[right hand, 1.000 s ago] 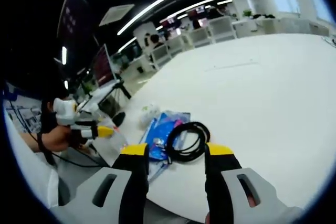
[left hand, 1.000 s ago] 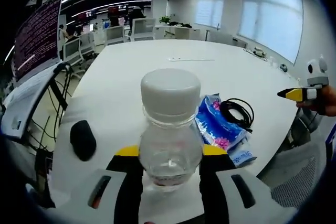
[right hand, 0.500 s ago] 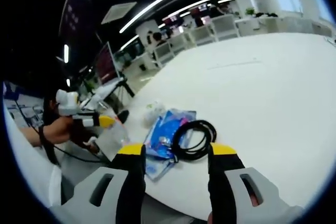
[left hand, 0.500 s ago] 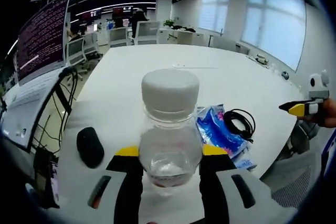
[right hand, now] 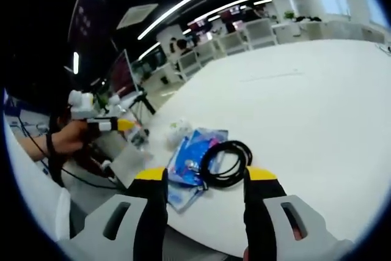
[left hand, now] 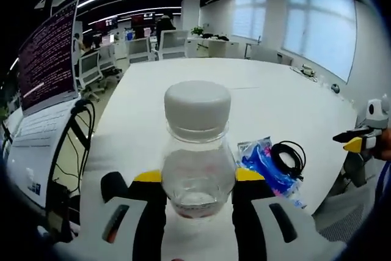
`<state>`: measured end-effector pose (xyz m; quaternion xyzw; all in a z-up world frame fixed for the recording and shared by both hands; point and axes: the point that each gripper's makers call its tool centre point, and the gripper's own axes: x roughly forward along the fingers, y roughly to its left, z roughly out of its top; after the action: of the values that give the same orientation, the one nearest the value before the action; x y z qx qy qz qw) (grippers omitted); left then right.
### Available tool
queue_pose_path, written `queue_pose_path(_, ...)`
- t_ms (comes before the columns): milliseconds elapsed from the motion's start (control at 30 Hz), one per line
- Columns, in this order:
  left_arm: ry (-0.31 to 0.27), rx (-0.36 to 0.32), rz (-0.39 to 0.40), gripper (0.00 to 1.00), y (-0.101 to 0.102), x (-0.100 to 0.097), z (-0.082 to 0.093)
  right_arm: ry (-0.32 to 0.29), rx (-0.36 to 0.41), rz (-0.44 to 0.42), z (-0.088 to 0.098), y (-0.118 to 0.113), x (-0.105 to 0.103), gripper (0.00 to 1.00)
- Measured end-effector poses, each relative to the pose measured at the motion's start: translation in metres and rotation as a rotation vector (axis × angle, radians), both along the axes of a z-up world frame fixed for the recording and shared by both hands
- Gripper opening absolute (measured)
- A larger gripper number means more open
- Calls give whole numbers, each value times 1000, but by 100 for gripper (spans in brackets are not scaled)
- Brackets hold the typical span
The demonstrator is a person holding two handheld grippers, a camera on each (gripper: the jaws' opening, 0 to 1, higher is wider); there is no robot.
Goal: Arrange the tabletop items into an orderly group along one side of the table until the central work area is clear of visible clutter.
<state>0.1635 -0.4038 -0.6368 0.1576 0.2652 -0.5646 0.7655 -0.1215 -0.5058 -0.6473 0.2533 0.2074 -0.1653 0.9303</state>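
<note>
While lines of pale text cover the dark monitor (left hand: 46,53) at the upper left of the left gripper view, they are too small to read, and the print on the blue packet (left hand: 269,166) cannot be made out either. At the bottom centre of that view the left gripper (left hand: 198,178) is clamped on a clear plastic bottle (left hand: 197,151) with a white cap (left hand: 197,105), its yellow-tipped jaws pressed against the bottle's sides. A little red shows low on the bottle, illegible. Lower right of the bottle, the blue packet lies on the white table (left hand: 263,99) with a coiled black cable (left hand: 288,156) just beside it. A black mouse (left hand: 114,184) sits at the lower left, partly hidden by the jaw.

From the bottom of the right gripper view the right gripper (right hand: 206,178) rises with its jaws well apart, holding nothing. Beyond its tips, at the frame's centre, the coiled black cable (right hand: 225,162) rests partly on the blue packet (right hand: 190,151), near the table (right hand: 317,102) edge. A crumpled pale wad (right hand: 178,131) lies just beside the packet's upper left. At the left edge a hand (right hand: 58,142) carries the left gripper (right hand: 125,125) with the bottle (right hand: 137,136)
</note>
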Motion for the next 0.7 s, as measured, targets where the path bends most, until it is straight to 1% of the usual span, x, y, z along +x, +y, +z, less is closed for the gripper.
queue_pose_path(300,-15,-3,-1,41,-20,23,8,-6,-5,-13,4,-5,3,48)
queue_pose_path(567,-28,-13,8,41,-35,38,17,2,-8,-26,5,-12,-2,48)
queue_pose_path(700,-37,-12,6,41,-45,47,17,10,-7,-24,5,-11,-4,48)
